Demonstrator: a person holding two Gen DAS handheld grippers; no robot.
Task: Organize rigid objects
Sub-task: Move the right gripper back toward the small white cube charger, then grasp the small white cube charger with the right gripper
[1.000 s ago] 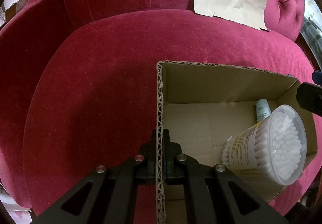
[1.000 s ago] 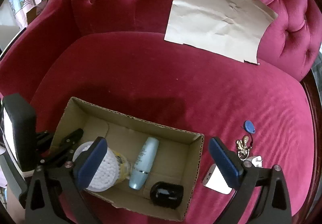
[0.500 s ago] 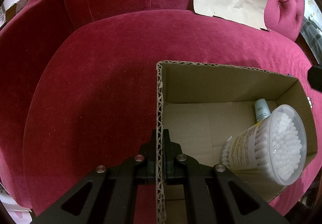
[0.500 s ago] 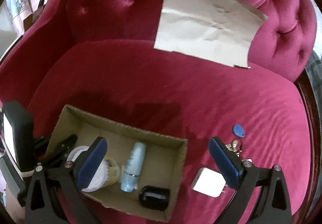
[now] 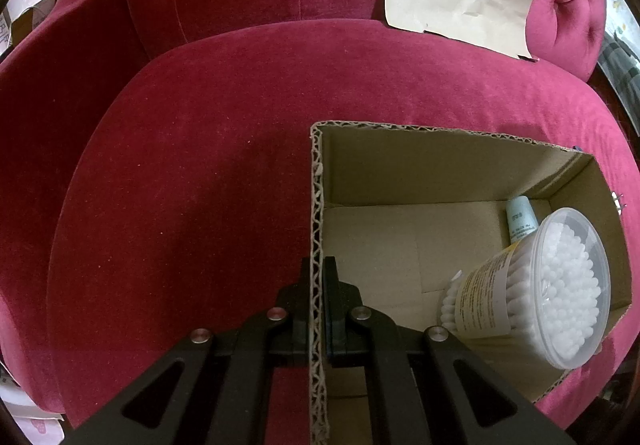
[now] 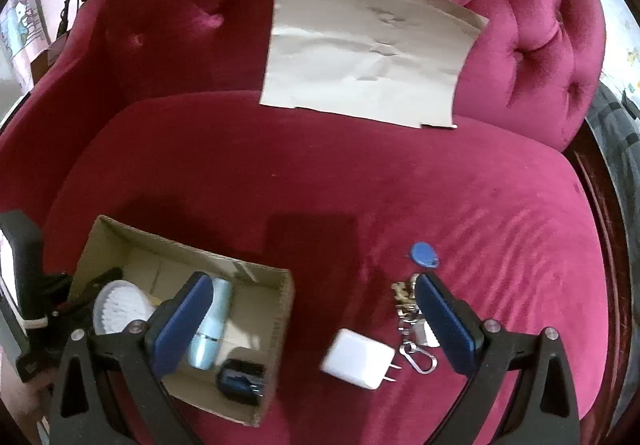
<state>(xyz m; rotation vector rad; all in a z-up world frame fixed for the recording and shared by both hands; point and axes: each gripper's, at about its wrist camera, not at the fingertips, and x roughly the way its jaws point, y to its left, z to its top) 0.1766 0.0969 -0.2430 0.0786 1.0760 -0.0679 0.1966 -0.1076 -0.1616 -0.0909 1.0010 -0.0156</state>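
An open cardboard box [image 5: 440, 173] sits on a red velvet sofa seat. My left gripper [image 5: 318, 273] is shut on the box's left wall. Inside lie a clear tub of cotton swabs [image 5: 560, 293] and a pale blue bottle [image 5: 520, 219]. In the right wrist view the box [image 6: 280, 309] also holds the swab tub [image 6: 120, 305], the blue bottle [image 6: 212, 325] and a small black object [image 6: 240, 381]. My right gripper [image 6: 312, 309] is open and empty above the seat. A white plug charger [image 6: 356, 359] lies between its fingers, and a key bunch [image 6: 408, 321] with a blue tag [image 6: 424, 256] lies by the right finger.
A sheet of beige paper [image 6: 368, 49] leans on the tufted sofa back [image 6: 192, 5]. The sofa's dark wooden edge [image 6: 600, 205] runs along the right. The left gripper's body [image 6: 24, 277] shows at the box's far left end.
My right gripper has moved right, away from the box, and now hangs over the white charger and keys. The left gripper and box have stayed still.
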